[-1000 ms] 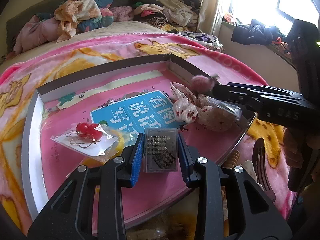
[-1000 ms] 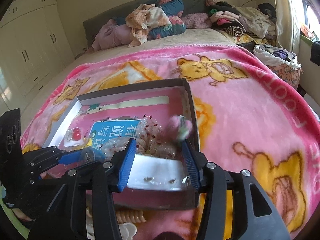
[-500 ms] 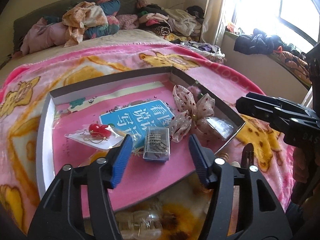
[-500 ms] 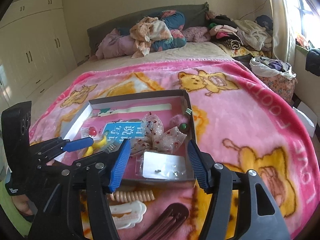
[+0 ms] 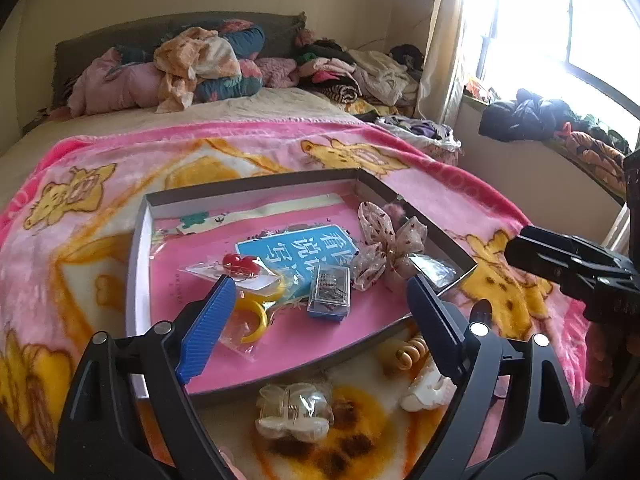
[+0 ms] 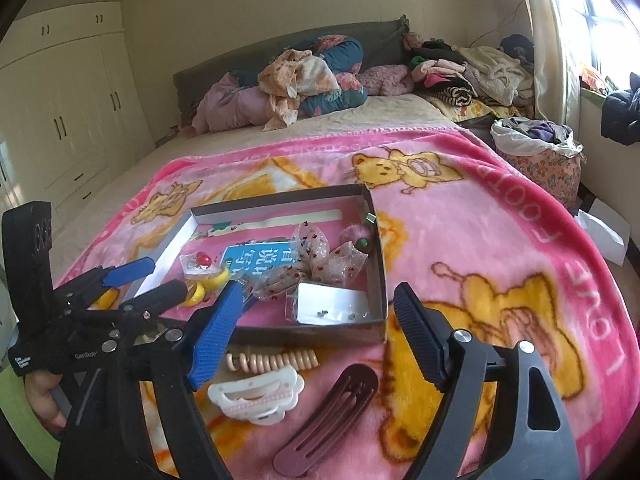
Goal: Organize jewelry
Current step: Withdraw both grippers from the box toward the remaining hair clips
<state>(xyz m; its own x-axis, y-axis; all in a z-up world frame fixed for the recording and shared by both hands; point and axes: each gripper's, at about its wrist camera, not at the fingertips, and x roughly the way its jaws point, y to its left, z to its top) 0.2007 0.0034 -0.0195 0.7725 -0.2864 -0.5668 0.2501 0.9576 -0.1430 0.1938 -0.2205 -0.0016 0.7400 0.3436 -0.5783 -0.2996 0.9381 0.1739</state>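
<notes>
The left gripper (image 5: pixel 320 312) is hanging with its jaws spread wide, having just been opening, and nothing is sitting pressed between them. Just ahead of its fingertips the small clear bead case (image 5: pixel 330 293) is lying on the pink floor of the shallow box (image 5: pixel 138 264), with the bagged red earrings (image 5: pixel 240 265) and a yellow ring (image 5: pixel 250 314) off toward the blue finger. Beyond them the sheer bow (image 5: pixel 386 254) is resting against the far wall.

The right gripper (image 6: pixel 316 320) is also standing wide, freshly opened and empty. The earring card (image 6: pixel 332 307) is lying inside the box corner ahead of its fingers (the box's near wall is standing between). Under the fingers, on the blanket (image 6: pixel 480 232), are lying a spiral hair tie (image 6: pixel 276 360), a white claw clip (image 6: pixel 256 394) and a maroon clip (image 6: pixel 332 420).
</notes>
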